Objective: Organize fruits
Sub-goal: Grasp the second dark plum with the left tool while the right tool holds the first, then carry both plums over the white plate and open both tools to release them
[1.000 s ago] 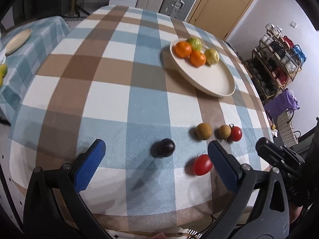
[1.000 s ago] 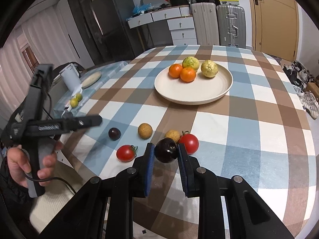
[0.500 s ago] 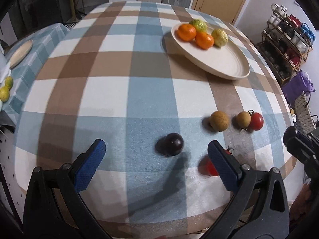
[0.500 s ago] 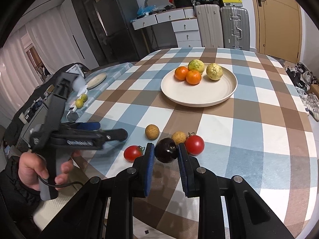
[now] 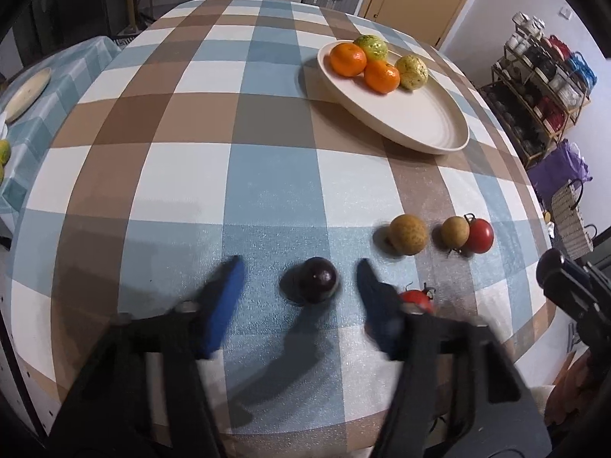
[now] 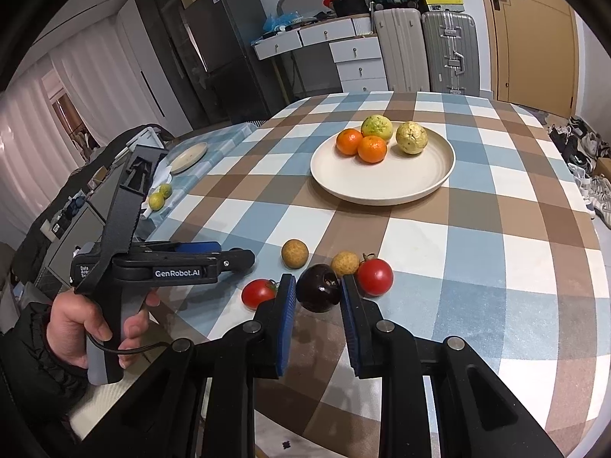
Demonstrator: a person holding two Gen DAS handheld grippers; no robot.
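Two dark plums in play: we see one plum lying on the cloth between the blue pads of the left gripper, whose jaws are closing and blurred, with gaps still showing on both sides, so no grip there. Second plum is clenched between the pads of the right gripper, lifted off the cloth, its stem dimple turned toward upper right in the right wrist view; it is round, no clear long axis. On the table the first plum is round too, and we cannot tell where its stem end points. Just right of the left gripper's right finger sits a tomato, partly hidden behind it. Farther back we see a brown fruit, then a smaller brown fruit touching a second tomato. Plate stands well apart toward the far right, holding two oranges and two yellow-green fruits bunched at its far end; the near part is bare. Cloth left of the plum and between plum and plate is open. Table edge runs close behind both grippers. A hand grips the left gripper's handle in the right wrist view.
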